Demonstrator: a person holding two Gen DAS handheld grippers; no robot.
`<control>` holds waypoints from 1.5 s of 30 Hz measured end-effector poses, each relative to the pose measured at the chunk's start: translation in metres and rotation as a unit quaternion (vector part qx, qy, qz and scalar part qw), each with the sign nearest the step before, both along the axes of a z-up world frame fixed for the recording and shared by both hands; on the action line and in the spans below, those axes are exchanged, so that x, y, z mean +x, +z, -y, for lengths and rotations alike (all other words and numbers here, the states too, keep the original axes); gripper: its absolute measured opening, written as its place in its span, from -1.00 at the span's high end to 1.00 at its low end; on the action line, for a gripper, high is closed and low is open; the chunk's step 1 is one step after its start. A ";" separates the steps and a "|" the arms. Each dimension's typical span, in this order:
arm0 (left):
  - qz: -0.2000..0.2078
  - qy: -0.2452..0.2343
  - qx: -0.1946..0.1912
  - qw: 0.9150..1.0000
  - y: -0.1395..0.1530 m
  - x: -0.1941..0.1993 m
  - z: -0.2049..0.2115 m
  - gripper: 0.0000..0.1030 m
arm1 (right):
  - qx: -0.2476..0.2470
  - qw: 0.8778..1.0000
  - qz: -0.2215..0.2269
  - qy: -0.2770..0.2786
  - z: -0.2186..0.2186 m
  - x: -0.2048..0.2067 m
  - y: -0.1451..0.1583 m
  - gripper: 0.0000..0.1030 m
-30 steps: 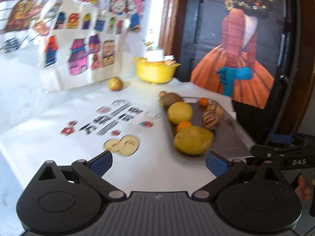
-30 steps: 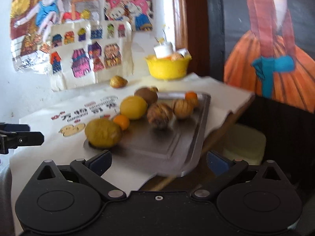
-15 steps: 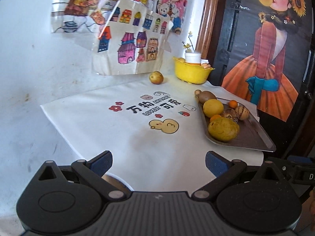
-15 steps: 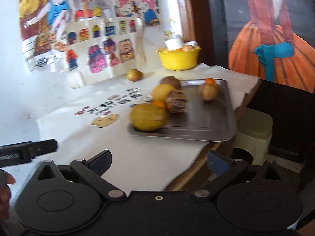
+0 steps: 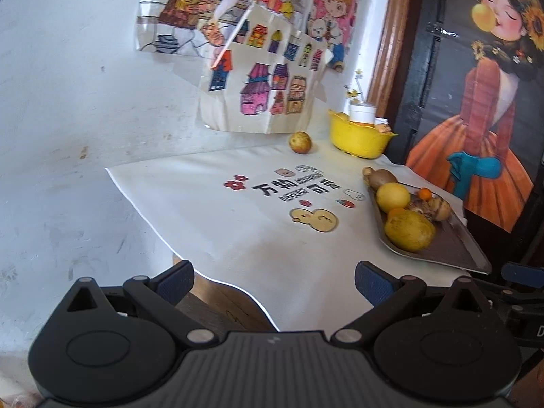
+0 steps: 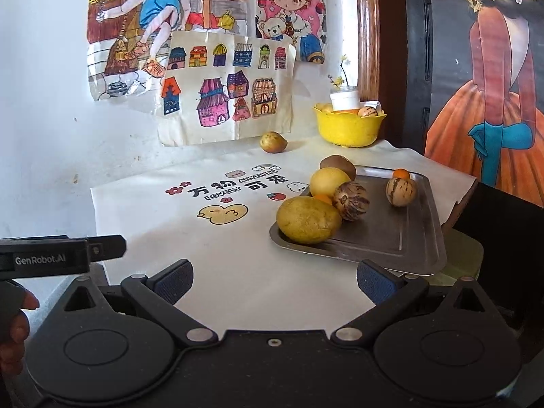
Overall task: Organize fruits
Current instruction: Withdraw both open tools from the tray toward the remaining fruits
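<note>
On metal tray (image 6: 401,238), fruits (image 6: 307,219); grippers empty

Both grippers held low and near, jaws wide apart, nothing between them.

The left gripper (image 5: 273,280) points forward with its blue pads (image 5: 175,280) spread wide. The right gripper (image 6: 274,280) is level, its blue pads (image 6: 374,282) equally spread. In the right view the left gripper (image 6: 61,255) shows at the near left edge, with part of the left hand (image 6: 13,326) beneath it.
</note>
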State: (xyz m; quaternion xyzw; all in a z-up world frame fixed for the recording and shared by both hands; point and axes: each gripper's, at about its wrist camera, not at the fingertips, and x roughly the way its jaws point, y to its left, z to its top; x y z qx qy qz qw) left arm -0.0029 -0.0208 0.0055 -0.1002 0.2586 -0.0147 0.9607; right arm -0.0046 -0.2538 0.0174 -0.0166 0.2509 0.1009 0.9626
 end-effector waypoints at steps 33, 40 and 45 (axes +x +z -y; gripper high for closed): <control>0.041 -0.159 0.125 0.979 0.042 0.283 0.009 -0.99 | -0.037 0.997 -0.053 0.048 0.058 0.256 0.043 -0.99; 0.053 -0.203 0.127 0.969 0.032 0.359 0.029 -0.99 | -0.038 0.995 -0.094 0.026 0.057 0.326 0.034 -0.99; 0.059 -0.196 0.140 0.969 0.012 0.399 0.043 -0.99 | -0.056 0.992 -0.110 0.013 0.048 0.367 0.019 -0.99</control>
